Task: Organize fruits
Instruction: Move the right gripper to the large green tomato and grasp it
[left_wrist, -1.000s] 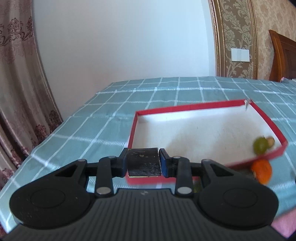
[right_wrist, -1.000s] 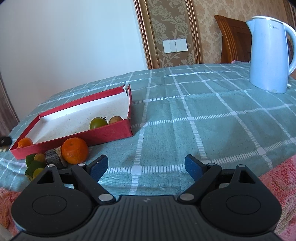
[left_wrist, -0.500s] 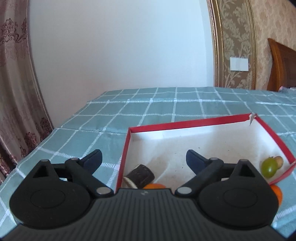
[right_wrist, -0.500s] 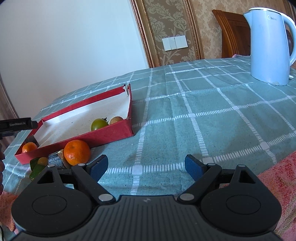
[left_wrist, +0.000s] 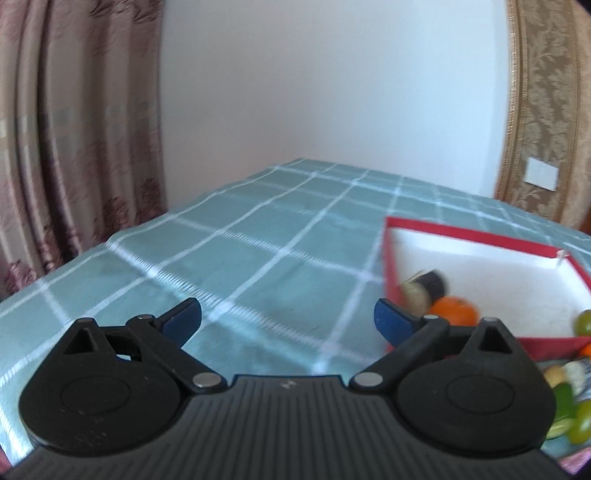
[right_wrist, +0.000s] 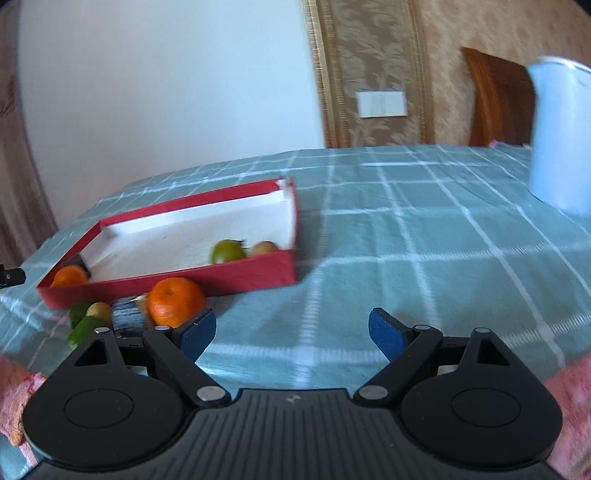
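Note:
A red tray (left_wrist: 476, 236) with a white floor lies at the right of the left wrist view. In its near corner rest a dark cylindrical piece (left_wrist: 424, 288) and an orange (left_wrist: 452, 310). My left gripper (left_wrist: 286, 317) hovers over bare cloth left of the tray, its jaws opening with nothing between them. In the right wrist view the tray (right_wrist: 221, 275) also holds a green fruit (right_wrist: 227, 251) and a small brown fruit (right_wrist: 264, 247). In front of the tray lie another orange (right_wrist: 175, 301), a dark cylinder (right_wrist: 129, 314) and green pieces (right_wrist: 81, 325). My right gripper (right_wrist: 288, 328) is open and empty, just right of that orange.
A pale blue kettle (right_wrist: 561, 136) stands at the far right on the green checked tablecloth (right_wrist: 424, 258). Curtains (left_wrist: 74, 129) hang beyond the table's left edge. A pink towel (right_wrist: 14, 384) lies along the near edge.
My left gripper opened, left the dark piece in the tray's near corner beside an orange, then swung left away from the tray. The right gripper stayed open and shifted slightly.

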